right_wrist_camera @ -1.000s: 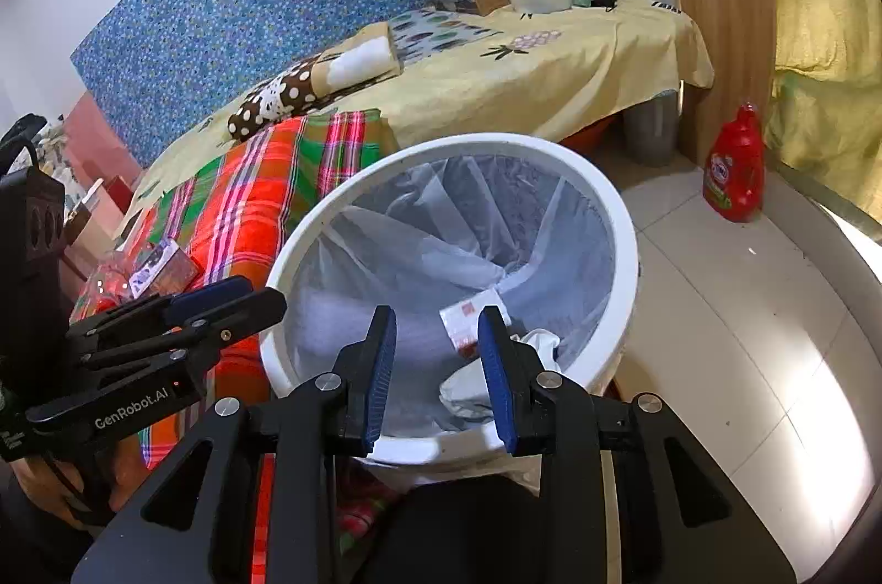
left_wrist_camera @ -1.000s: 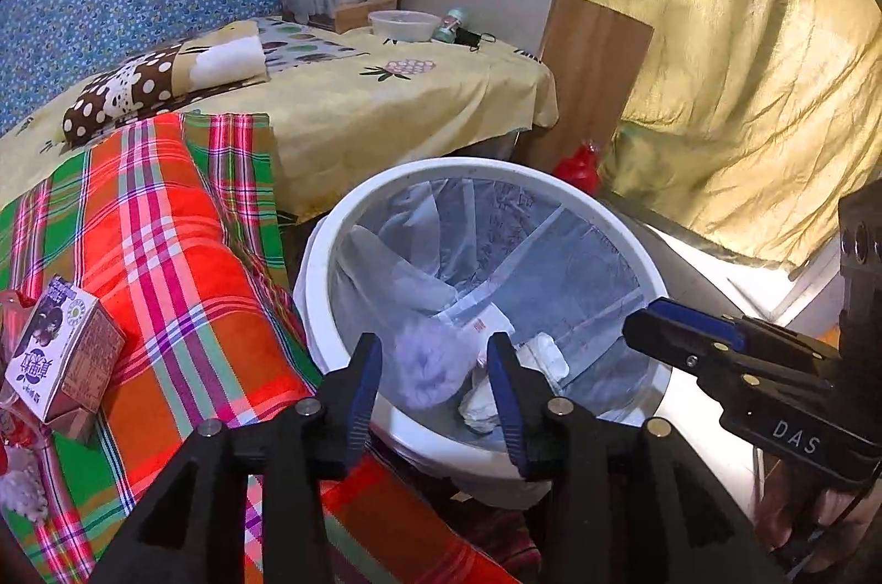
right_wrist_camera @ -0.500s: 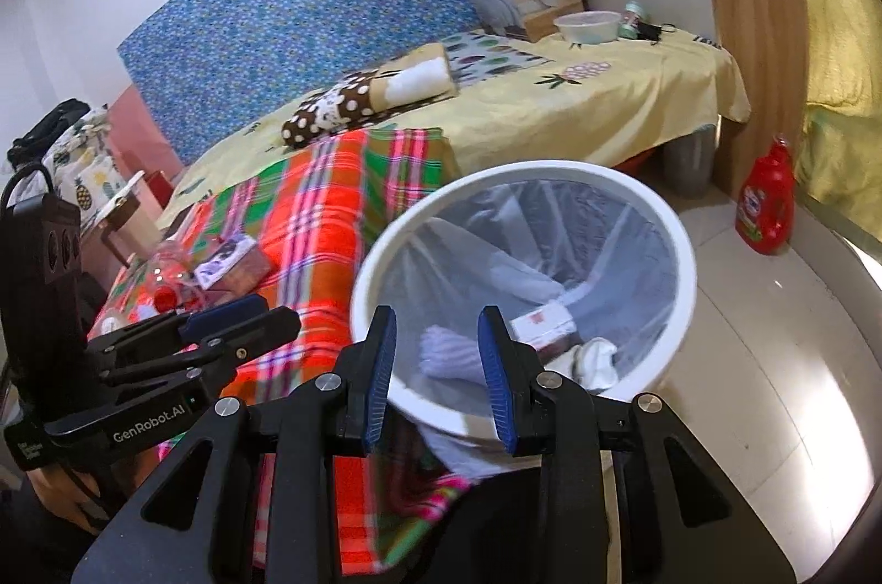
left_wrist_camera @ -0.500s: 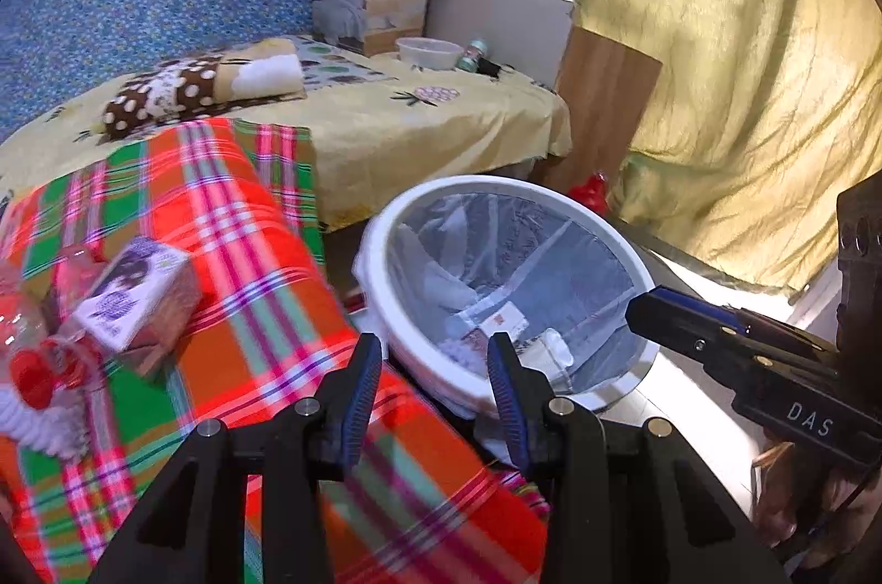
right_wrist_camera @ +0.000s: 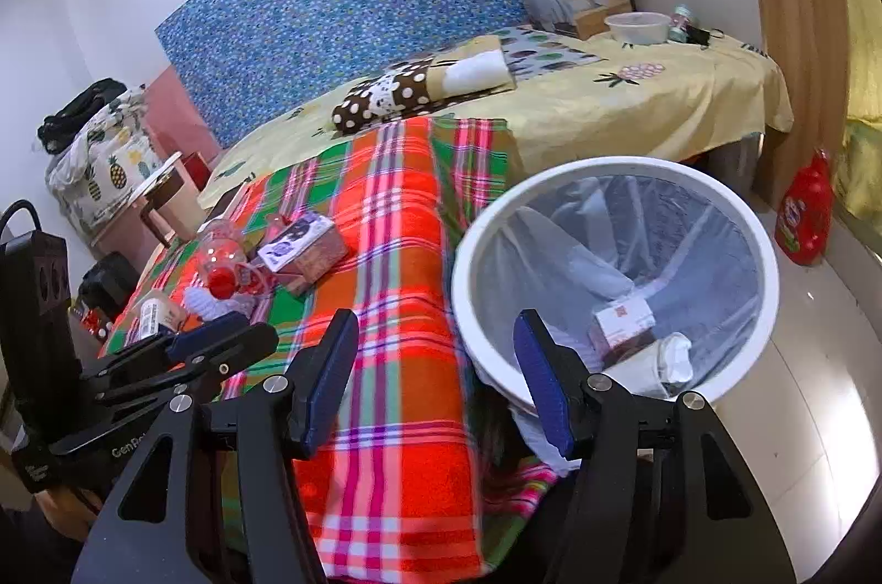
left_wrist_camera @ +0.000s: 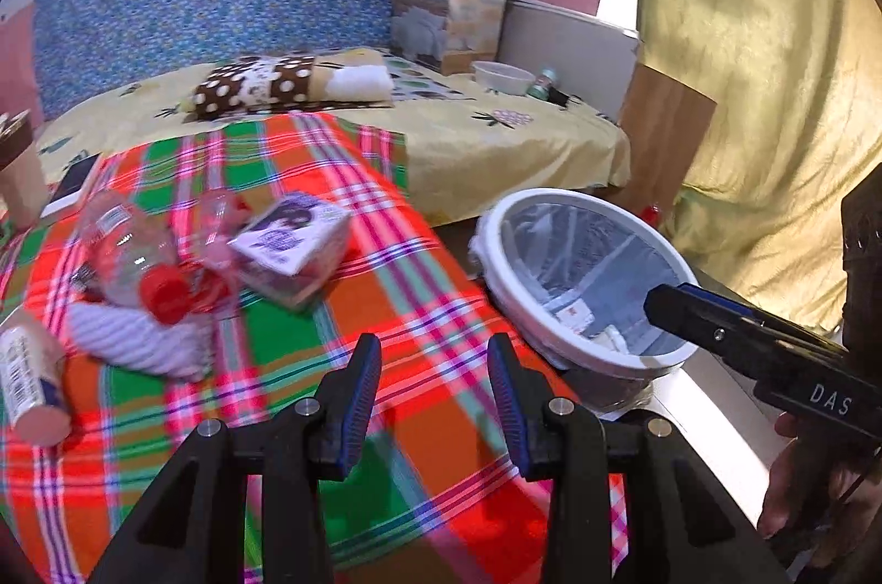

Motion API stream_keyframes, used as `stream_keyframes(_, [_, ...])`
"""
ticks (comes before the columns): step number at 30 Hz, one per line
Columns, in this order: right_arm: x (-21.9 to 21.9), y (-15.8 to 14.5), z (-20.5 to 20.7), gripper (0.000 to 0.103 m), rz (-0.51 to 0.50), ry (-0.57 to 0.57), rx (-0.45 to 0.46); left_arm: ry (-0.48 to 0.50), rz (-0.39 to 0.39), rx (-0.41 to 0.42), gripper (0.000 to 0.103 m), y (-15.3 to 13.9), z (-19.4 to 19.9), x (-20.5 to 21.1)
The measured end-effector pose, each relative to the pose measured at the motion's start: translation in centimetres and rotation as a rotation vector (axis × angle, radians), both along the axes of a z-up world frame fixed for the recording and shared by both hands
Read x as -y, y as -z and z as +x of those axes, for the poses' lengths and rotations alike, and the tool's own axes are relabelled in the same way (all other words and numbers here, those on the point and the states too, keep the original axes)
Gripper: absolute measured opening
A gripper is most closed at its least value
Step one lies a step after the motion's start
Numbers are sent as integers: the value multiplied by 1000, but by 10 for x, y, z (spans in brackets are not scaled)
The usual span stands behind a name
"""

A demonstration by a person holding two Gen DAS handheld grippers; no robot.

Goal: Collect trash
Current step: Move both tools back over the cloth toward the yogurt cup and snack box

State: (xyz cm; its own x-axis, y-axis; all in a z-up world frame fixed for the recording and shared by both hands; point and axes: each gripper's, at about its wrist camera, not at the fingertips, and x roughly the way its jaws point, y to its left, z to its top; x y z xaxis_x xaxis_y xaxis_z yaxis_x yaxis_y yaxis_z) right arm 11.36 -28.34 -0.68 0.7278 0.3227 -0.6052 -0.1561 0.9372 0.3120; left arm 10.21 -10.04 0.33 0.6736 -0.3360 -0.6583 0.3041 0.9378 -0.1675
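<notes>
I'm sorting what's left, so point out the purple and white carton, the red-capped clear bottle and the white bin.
Purple and white carton [left_wrist_camera: 289,242], left wrist view, top face.
Red-capped clear bottle [left_wrist_camera: 127,253], left wrist view, clear body.
White bin [right_wrist_camera: 769,275], right wrist view, rim.

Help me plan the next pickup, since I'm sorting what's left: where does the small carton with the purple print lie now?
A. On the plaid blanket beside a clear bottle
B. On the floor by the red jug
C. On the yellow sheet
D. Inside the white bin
A: the carton lies on the plaid blanket beside the clear bottle, outside the white bin.

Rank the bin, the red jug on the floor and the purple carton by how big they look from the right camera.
1. Bin
2. Carton and jug: look alike, and distance differs, so unranked.
</notes>
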Motion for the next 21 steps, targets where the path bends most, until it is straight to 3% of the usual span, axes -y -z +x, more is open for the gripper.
stream_keyframes(7, [-29, -1, 4, 60, -8, -56, -6, -61, 3, 4, 40, -2, -14, -31])
stream_keyframes(21, [-90, -4, 24, 60, -75, -159, 14, -279, 15, 27, 40, -6, -27, -108])
